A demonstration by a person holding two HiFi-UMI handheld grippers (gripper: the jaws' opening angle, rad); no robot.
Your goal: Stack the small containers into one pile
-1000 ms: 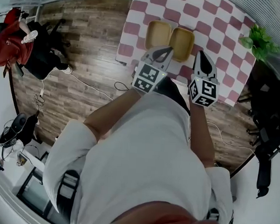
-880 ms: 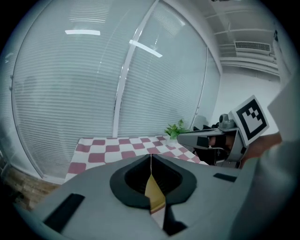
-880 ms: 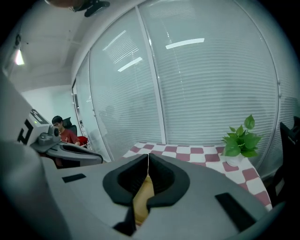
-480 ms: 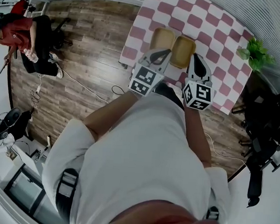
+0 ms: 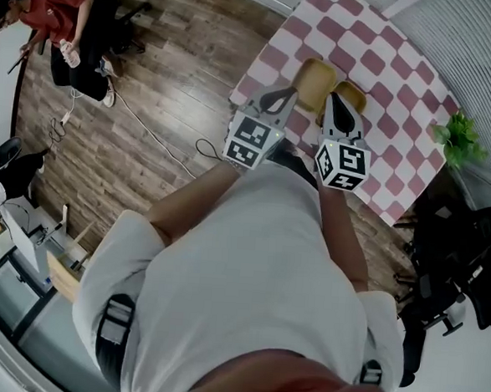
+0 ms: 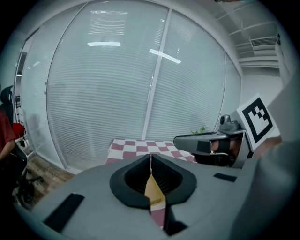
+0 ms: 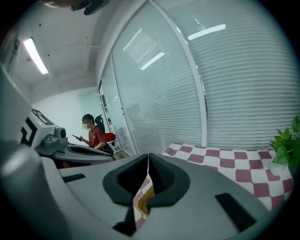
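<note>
2 tan containers (image 5: pixel 315 73) sit side by side, touching, on the desk (image 5: pixel 389 67), which is covered in a pink-and-white checked cloth. Both stand upright and open at the top, near the desk's near-left edge; neither is stacked on the other.

The left gripper (image 5: pixel 291 90) is held just short of the left one of the 2, its tip over the desk's edge. In the left gripper view its jaws are pressed together with nothing between them; a sliver of tan container and checked cloth shows through the gap lower down. The right gripper (image 5: pixel 329 98) reaches in beside it, its tip lying between the 2 containers in the head view and overlapping the near side of the right one. Its jaws are also closed and empty, with a curved tan rim and checked cloth visible below them.

A potted plant (image 5: pixel 459 139) stands at the desk's far right corner. Slatted blinds (image 6: pixel 117 93) fill the windows beyond the desk. Across the wooden floor (image 5: pixel 149 134), far to the left, a seated person (image 5: pixel 53 6) in a red top looks down at a phone. A black office chair (image 5: pixel 454 264) stands to the right.
</note>
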